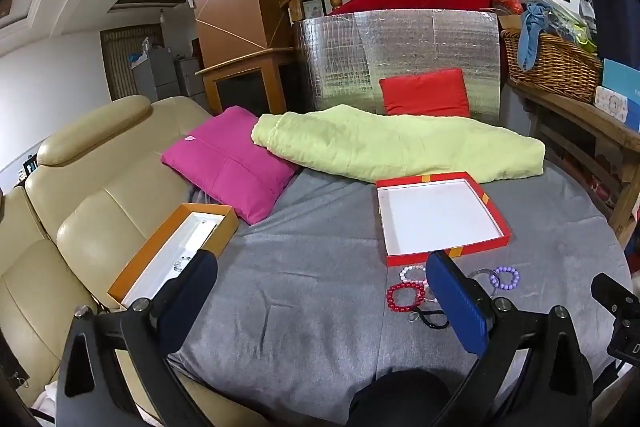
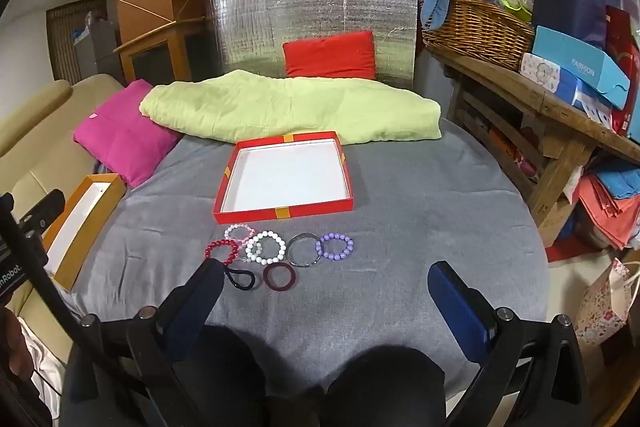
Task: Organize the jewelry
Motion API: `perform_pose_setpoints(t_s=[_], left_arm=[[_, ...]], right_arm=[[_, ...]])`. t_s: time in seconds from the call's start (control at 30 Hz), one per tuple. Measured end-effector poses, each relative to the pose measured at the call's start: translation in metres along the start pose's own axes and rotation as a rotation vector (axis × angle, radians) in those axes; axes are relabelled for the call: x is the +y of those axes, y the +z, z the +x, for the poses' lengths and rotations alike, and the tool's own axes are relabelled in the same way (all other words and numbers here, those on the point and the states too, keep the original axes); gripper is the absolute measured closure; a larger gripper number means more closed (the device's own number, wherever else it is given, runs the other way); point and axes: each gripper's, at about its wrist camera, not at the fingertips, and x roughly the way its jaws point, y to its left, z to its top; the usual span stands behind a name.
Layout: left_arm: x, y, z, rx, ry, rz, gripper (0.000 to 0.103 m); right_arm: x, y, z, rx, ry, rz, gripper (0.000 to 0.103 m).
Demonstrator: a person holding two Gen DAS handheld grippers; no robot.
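Several bracelets lie in a cluster on the grey cloth: red beads (image 2: 230, 259), white beads (image 2: 251, 249), purple beads (image 2: 320, 249), a clear bangle (image 2: 298, 239), a dark red ring (image 2: 266, 277) and a black hair tie (image 2: 240, 285). Just behind them sits a shallow red box (image 2: 280, 213) with a bare white inside. My right gripper (image 2: 326, 267) hangs open above the cluster's near side, holding nothing. My left gripper (image 1: 322, 259) is open over bare cloth, with the red beads (image 1: 394, 301) and the red box (image 1: 404, 259) to its right. An orange box (image 1: 140, 259) lies at its left finger.
A pink cushion (image 2: 120, 135), a green quilt (image 2: 288, 107) and a red cushion (image 2: 330, 55) lie behind the boxes, before a foil panel (image 2: 312, 11). A beige sofa (image 1: 80, 195) borders the left. A wooden bench (image 2: 560, 115) with a wicker basket (image 2: 476, 27) stands right.
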Motion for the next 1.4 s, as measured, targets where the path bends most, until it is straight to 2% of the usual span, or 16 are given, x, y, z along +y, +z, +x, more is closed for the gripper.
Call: perform_pose_setpoints(t_s=[1.4], left_arm=[[0.01,-0.009,0.01,0.035,-0.003,0.0,0.0]], right_arm=[[0.014,0.004,0.013,0.004,-0.003,-0.005,0.0]])
